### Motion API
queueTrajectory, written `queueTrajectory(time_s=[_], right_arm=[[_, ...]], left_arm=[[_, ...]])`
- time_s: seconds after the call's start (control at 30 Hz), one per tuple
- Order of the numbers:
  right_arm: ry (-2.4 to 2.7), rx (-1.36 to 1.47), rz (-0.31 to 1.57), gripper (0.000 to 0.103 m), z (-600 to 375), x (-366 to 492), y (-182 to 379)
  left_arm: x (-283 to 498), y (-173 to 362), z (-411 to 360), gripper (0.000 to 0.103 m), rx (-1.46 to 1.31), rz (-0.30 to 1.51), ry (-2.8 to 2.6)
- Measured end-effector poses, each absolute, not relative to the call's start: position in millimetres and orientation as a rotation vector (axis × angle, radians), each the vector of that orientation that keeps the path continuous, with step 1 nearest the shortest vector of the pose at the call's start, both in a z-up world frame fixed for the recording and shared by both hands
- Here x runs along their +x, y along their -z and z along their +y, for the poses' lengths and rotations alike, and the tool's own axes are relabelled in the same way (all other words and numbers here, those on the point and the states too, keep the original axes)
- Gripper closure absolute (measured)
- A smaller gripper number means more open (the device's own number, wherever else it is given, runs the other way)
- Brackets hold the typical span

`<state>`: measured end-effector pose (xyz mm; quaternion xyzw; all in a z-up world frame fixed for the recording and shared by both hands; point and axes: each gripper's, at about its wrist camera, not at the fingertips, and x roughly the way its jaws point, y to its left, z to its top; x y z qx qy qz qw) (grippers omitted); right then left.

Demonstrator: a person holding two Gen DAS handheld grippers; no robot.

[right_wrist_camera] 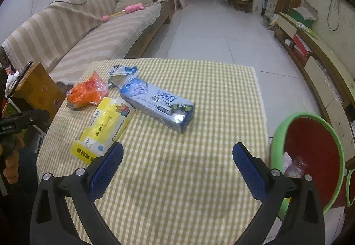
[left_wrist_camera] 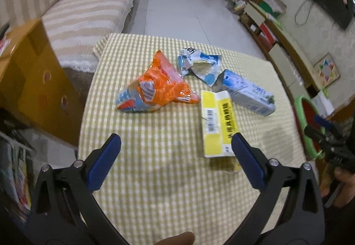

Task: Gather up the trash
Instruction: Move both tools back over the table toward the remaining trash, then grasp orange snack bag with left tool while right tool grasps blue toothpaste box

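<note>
Right wrist view: both tongs wide, empty. Toothpaste box, frame centre on desk: light, stiff; pinch across its narrow sides.

left gripper: black frame, angular arms with triangular cutouts
fingers: blue textured pads, lower frame
screws: round silver, on each arm
right gripper: same black frame, blue pads, silver screws
</note>
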<state>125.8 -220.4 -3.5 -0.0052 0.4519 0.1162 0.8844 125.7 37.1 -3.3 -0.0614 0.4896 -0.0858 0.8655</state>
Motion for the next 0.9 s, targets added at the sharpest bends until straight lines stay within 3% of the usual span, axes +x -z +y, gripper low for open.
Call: queueTrajectory(time_s=[0.53, 0.9], right_arm=[[-0.360, -0.188, 1.032, 0.007, -186, 205, 50], [-0.418, -0.320, 1.042, 0.006, -162, 242, 73]], left_arm=[[193, 40, 32, 0.006, 0.206, 1.088, 0.245], [219, 67, 36, 0.006, 0.241, 1.122, 0.273]])
